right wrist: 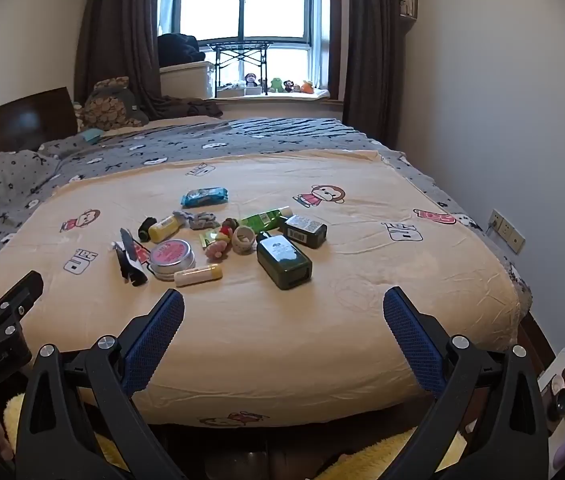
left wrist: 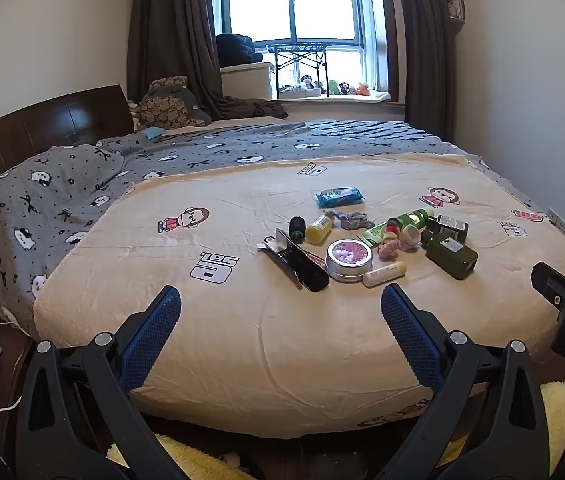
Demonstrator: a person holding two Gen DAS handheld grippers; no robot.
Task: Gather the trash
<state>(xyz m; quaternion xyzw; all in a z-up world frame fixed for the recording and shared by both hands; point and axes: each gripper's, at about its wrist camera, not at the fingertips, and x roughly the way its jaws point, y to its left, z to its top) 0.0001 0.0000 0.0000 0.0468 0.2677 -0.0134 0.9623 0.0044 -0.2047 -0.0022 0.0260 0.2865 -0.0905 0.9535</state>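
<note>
Both tongs hang over the near edge of the bed (left wrist: pixel 242 360), angled down a bit, nothing touched yet. Left gripper (left wrist: pixel 281 300): jaws spread wide, nothing btwn the blue pads. Right gripper (right wrist: pixel 283 302): same, fully released, empty. Each one shows at the edge of the other's view, so they sit side by side, apart.

Trash sits in one clump mid-bed on the cream sheet (right wrist: pixel 362 280), far of both grippers. Nearest items: white tube w/ yellow cap (right wrist: pixel 198 274), round tin w/ pink lid (right wrist: pixel 171 258) just behind it, black flat packaging (right wrist: pixel 130 260) to the left of the tin. Right side of the clump: big dark green bottle (right wrist: pixel 284 261) lying down, a smaller dark bottle (right wrist: pixel 305 230) behind it, a light green tube (right wrist: pixel 264 218) further back. Middle: small white cup (right wrist: pixel 243 240), pink fuzzy bit (right wrist: pixel 216 250), yellow bottle (right wrist: pixel 164 227), black spool-like thing (right wrist: pixel 146 229), grey scrunched cloth (right wrist: pixel 200 218). Farthest: blue wrapped pack (right wrist: pixel 204 196), on its own.

Items overlap or touch, esp. tin, tube and packaging; the tube and big bottle front the pile and block a straight reach to the small stuff.

Around: grey patterned blanket (left wrist: pixel 82 184) left and far, dark headboard (left wrist: pixel 42 128) left, window (left wrist: pixel 290 4) w/ brown curtains (left wrist: pixel 170 40), toys on the sill (left wrist: pixel 334 87), wall sockets (right wrist: pixel 506 230) right.
</note>
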